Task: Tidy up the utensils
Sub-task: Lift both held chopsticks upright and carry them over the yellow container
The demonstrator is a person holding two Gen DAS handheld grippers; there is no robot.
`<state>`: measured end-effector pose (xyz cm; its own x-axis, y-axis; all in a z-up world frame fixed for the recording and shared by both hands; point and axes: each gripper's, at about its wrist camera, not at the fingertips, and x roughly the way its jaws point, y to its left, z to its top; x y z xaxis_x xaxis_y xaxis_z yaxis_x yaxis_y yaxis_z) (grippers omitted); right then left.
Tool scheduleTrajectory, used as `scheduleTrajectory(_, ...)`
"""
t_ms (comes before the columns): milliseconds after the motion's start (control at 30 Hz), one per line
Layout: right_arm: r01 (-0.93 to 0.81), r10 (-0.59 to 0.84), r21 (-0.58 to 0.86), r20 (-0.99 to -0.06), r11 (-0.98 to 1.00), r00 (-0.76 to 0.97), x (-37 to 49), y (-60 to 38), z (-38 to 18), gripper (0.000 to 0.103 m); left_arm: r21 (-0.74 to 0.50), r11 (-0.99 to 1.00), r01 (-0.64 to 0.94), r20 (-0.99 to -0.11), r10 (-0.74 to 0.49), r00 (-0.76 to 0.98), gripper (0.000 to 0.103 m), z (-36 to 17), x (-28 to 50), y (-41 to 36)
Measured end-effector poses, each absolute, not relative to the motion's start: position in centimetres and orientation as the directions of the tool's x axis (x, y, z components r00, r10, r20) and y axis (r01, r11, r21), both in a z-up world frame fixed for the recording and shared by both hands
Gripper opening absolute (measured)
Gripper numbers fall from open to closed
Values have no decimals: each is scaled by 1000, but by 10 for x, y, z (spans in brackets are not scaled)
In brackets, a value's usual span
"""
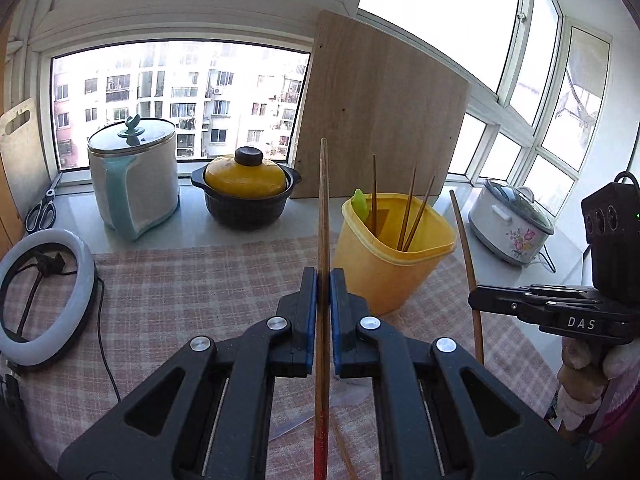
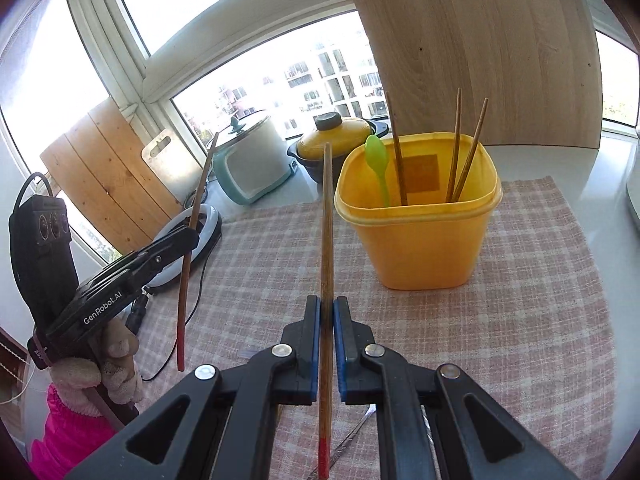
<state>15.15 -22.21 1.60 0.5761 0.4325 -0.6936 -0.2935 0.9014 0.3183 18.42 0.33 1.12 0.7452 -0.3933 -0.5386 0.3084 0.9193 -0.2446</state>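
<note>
From the left wrist view, the left gripper [image 1: 324, 280] is clamped on a chopstick [image 1: 323, 216] that stands nearly upright between its blue pads, red end down. Ahead and a little to the right sits the yellow tub [image 1: 394, 256], already holding three chopsticks and a green spoon [image 1: 360, 202]. At the right edge the right gripper [image 1: 476, 300] is clamped on another chopstick. I take it both sticks are lifted and on the way to the tub; next each tip must come over the rim and the grip let go.

From the right wrist view, the right gripper [image 2: 327, 312] pinches its own chopstick [image 2: 327, 220], with the tub just ahead to the right. The left gripper [image 2: 192, 236] shows at the left, held by a gloved hand [image 2: 116, 364].

The table is covered by a pink checked cloth [image 2: 520, 280]. Behind stand a white pot [image 1: 134, 184], a yellow-lidded casserole [image 1: 246, 192], a wooden board [image 1: 380, 120] and sunlit windows.
</note>
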Motion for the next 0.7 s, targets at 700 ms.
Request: scheduleTrajectory(700, -194, 299, 245, -528, 950, 795, 242, -258, 92, 4, -339, 884, 323, -447, -453, 771, 4, 52, 282, -65)
